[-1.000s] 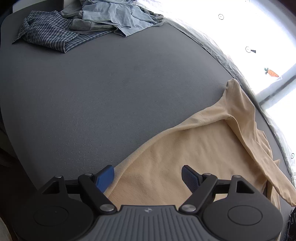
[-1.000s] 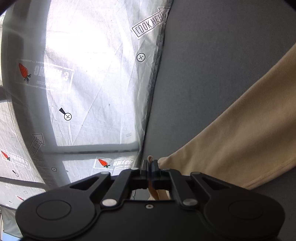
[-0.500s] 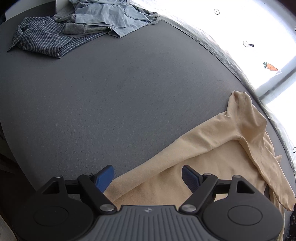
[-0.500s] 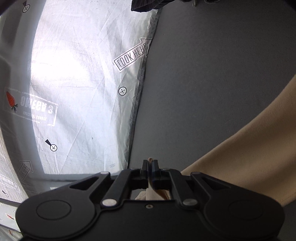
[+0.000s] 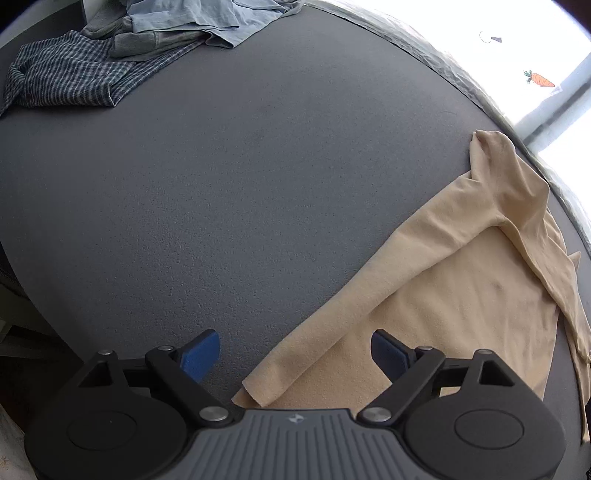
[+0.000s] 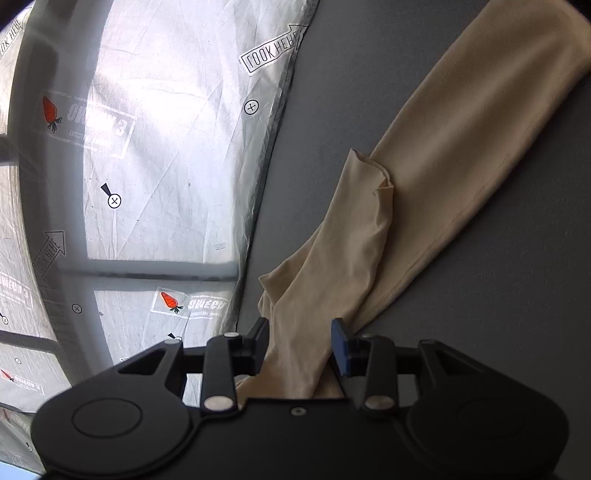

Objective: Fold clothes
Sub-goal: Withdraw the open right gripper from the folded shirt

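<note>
A beige long-sleeved top (image 5: 443,295) lies on the grey table (image 5: 221,184), spread toward the right edge. In the left wrist view my left gripper (image 5: 295,350) points steeply down over the top's near corner. Its jaws are opening wide and the blue pads (image 5: 201,354) touch no cloth. In the right wrist view my right gripper (image 6: 299,336) is low over the table with its jaws opening. A beige sleeve (image 6: 354,240) runs loosely between them and lies doubled over beside the top's hem (image 6: 443,147); the pads no longer pinch it.
A checked shirt (image 5: 74,77), a grey garment (image 5: 155,40) and a light blue one (image 5: 207,18) are heaped at the far left corner. A silver sheet with carrot prints (image 6: 147,147) hangs beyond the table's right edge. Bare grey table surface spans the middle.
The right gripper was shut on the sleeve end; now its jaws stand apart and the sleeve lies slack on the table. The left gripper's jaws widened and the top's corner shifted right.
</note>
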